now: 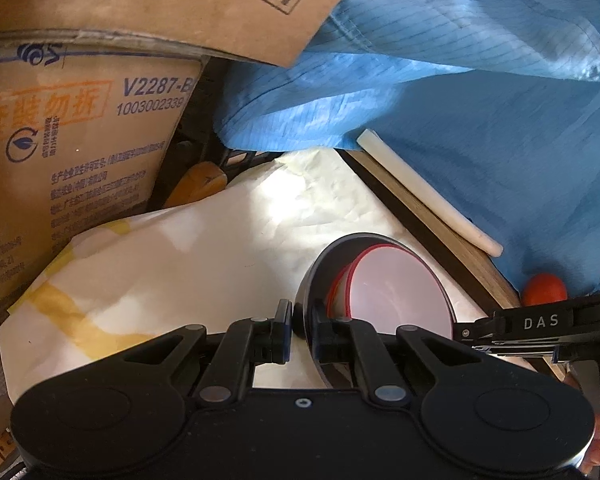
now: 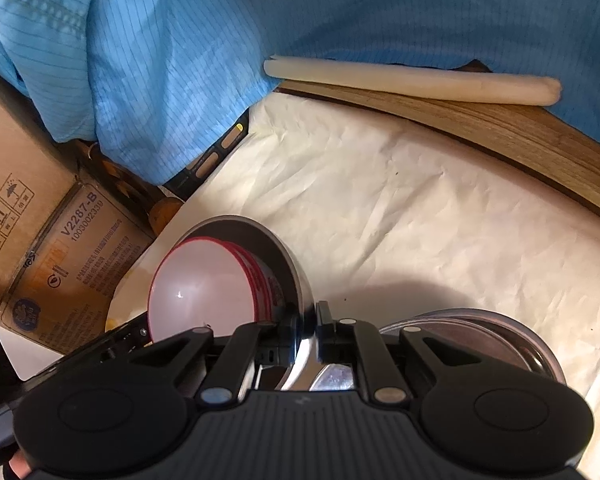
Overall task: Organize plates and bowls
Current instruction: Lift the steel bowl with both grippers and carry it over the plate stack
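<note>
Both hands are working on the same metal bowl (image 1: 320, 276), which is tipped up on its side on the surface (image 2: 400, 216), itself covered with crumpled cream paper. Taking that bowl as the landmark: the left gripper (image 1: 300, 330) has its fingers (image 1: 283, 330) pressed on the bowl's rim, 1 outside and 1 inside, pinching the thin wall. The right gripper (image 2: 310, 330) pinches the rim from the opposite edge in the same way, 1 finger each side of the shiny steel.

Nested inside the bowl is a stack of pink bowls with red rims (image 2: 208, 292); their open mouths face out of the metal bowl, and in the left wrist view at least 2 red edges show.

Just beside the metal bowl, next to the right gripper, a second metal dish (image 2: 500, 332) lies flat on the paper.

Beyond the bowl, the wooden edge of the surface (image 2: 480, 120) runs across, with a long white roll (image 2: 412, 80) lying along it. A blue pin-striped garment (image 2: 340, 12) hangs behind that edge, worn by a person standing there. Off the bowl's far side from the dish stand printed cardboard boxes (image 1: 80, 140), well apart from it. A small orange ball (image 1: 544, 289) shows past the wooden edge, near the right gripper's arm.
</note>
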Demonstrator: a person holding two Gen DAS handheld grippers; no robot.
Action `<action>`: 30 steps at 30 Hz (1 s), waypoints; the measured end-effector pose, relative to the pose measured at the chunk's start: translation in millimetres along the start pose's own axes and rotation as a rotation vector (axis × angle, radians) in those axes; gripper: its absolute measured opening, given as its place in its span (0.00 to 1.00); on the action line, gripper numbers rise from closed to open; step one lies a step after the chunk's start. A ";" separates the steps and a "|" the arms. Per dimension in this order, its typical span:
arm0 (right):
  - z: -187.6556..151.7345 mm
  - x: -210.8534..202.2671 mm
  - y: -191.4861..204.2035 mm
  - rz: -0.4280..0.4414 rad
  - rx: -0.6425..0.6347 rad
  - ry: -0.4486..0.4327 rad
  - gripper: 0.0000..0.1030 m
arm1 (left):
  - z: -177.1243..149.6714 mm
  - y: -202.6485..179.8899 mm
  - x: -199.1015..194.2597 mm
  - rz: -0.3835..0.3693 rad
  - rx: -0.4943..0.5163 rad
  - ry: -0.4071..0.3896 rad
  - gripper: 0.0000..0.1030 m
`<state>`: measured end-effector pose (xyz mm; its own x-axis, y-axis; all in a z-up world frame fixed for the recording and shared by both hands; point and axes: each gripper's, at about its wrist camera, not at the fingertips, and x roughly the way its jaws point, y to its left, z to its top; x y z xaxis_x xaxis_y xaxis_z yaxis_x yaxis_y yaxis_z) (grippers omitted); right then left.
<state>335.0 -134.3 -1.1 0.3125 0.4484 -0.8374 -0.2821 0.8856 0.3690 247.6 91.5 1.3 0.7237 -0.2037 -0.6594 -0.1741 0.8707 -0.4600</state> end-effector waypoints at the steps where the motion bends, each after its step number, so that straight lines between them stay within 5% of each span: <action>1: -0.6 -0.9 -0.4 0.000 0.001 0.000 0.10 | -0.3 -0.3 0.1 0.000 0.001 0.001 0.07; 30: -15.4 -44.0 -22.2 -0.005 0.039 -0.063 0.10 | -7.2 -24.9 -5.5 -0.052 0.069 -0.018 0.06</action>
<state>313.5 -175.5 21.4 0.3705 0.4500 -0.8126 -0.2454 0.8911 0.3816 243.2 67.7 12.1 0.7427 -0.2415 -0.6246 -0.0902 0.8881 -0.4507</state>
